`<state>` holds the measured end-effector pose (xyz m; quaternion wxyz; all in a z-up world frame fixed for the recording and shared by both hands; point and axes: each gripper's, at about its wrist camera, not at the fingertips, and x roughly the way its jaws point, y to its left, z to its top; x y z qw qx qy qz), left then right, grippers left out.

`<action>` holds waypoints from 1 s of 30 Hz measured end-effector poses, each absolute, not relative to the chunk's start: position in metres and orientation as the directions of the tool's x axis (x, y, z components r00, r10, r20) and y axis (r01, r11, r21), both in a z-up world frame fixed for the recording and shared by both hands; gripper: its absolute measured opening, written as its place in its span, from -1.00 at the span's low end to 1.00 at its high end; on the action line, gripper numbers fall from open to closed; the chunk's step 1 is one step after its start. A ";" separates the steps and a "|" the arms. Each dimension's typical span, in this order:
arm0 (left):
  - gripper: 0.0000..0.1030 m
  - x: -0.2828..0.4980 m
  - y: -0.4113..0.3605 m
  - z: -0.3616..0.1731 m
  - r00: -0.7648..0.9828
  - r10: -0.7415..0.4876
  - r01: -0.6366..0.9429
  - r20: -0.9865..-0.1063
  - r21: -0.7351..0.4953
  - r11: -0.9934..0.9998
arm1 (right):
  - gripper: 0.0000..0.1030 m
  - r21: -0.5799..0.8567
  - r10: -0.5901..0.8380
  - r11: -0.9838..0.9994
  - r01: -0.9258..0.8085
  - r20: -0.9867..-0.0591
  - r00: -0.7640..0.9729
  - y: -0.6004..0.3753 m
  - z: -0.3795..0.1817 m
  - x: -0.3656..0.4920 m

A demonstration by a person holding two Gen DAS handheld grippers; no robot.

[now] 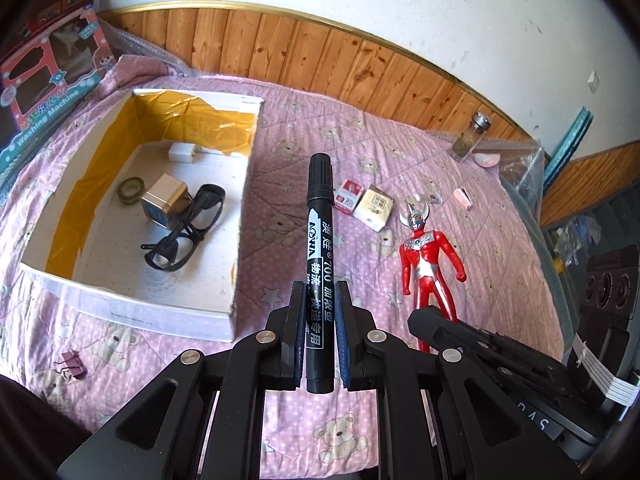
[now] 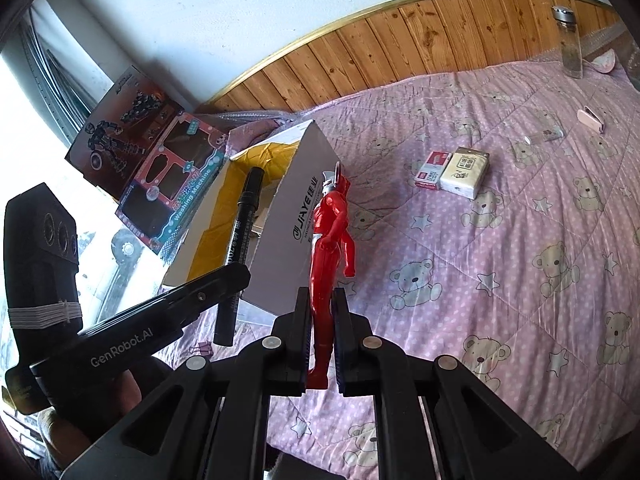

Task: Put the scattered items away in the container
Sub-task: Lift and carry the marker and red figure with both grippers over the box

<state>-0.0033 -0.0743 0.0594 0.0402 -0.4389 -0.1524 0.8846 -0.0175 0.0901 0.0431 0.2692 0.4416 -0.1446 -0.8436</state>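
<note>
Pink bedding printed with bears and stars covers the bed, which backs onto wood panelling under a white wall.

Left hand-held gripper: jaws clamped on a black marker. The marker's long axis runs along the fingers, cap end forward. Legible barrel print: "AOWA", "700", plus Chinese characters.

Right hand-held gripper: jaws clamped on the legs of a red toy figure, whose long axis likewise runs forward along the fingers, head away from the camera.

Container: an open white cardboard box with a yellow lining, lying on the bed. It already holds black sunglasses, a small metal tin, a tape roll and a white charger.

Governing relation: in the left wrist view the box lies just left of and ahead of the marker, so the left hand is judged nearer to it. In the right wrist view the box sits ahead and left, the figure overlapping its outer wall, which reads "JIAYE". The figure must probably clear that wall before release.

Items still on the bed: a red-and-white packet touching a tissue pack, a pink clip, a glass jar, a binder clip.

Other legible text: "Washing Machine" on a toy carton; "GenRobot.AI" on the left tool's body in the right wrist view.
</note>
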 end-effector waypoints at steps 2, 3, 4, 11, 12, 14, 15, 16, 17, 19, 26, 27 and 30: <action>-0.73 -0.003 -0.083 0.062 -0.619 0.203 0.072 -0.759 -0.312 -0.947 | -0.80 0.473 -0.586 -0.810 0.345 -0.665 -0.464 0.082 0.048 -0.017; -0.73 -0.002 -0.088 0.064 -0.622 0.200 0.078 -0.757 -0.315 -0.946 | -0.80 0.468 -0.588 -0.809 0.356 -0.663 -0.463 0.077 0.051 -0.016; -0.73 -0.002 -0.092 0.064 -0.625 0.199 0.083 -0.755 -0.318 -0.945 | -0.80 0.464 -0.591 -0.806 0.367 -0.662 -0.461 0.072 0.054 -0.016; -0.73 -0.003 -0.127 0.065 -0.635 0.189 0.132 -0.749 -0.346 -0.929 | -0.80 0.443 -0.610 -0.788 0.427 -0.656 -0.445 0.039 0.069 -0.018; -0.73 -0.003 -0.133 0.064 -0.636 0.188 0.139 -0.749 -0.350 -0.926 | -0.80 0.439 -0.612 -0.786 0.436 -0.655 -0.444 0.034 0.071 -0.019; -0.73 -0.002 -0.142 0.063 -0.640 0.182 0.152 -0.747 -0.355 -0.922 | -0.80 0.429 -0.614 -0.783 0.451 -0.653 -0.444 0.026 0.075 -0.020; -0.73 -0.002 -0.147 0.063 -0.641 0.180 0.157 -0.746 -0.358 -0.921 | -0.80 0.426 -0.615 -0.781 0.457 -0.652 -0.443 0.022 0.077 -0.020; -0.73 -0.002 -0.151 0.063 -0.643 0.178 0.161 -0.745 -0.359 -0.919 | -0.80 0.424 -0.617 -0.779 0.463 -0.651 -0.442 0.018 0.078 -0.021; -0.73 -0.002 -0.155 0.064 -0.645 0.176 0.164 -0.744 -0.360 -0.918 | -0.80 0.423 -0.619 -0.776 0.467 -0.651 -0.440 0.015 0.080 -0.022; -0.73 -0.003 -0.160 0.065 -0.648 0.172 0.170 -0.742 -0.361 -0.917 | -0.80 0.420 -0.623 -0.772 0.476 -0.650 -0.437 0.008 0.081 -0.022; -0.73 -0.007 -0.178 0.068 -0.658 0.161 0.184 -0.736 -0.364 -0.913 | -0.80 0.411 -0.627 -0.764 0.497 -0.653 -0.425 -0.014 0.084 -0.026; -0.73 -0.008 -0.181 0.068 -0.658 0.160 0.187 -0.736 -0.366 -0.912 | -0.80 0.410 -0.627 -0.764 0.499 -0.654 -0.423 -0.016 0.084 -0.026; -0.73 -0.011 -0.190 0.067 -0.658 0.155 0.198 -0.737 -0.367 -0.909 | -0.80 0.403 -0.627 -0.761 0.508 -0.656 -0.420 -0.024 0.085 -0.029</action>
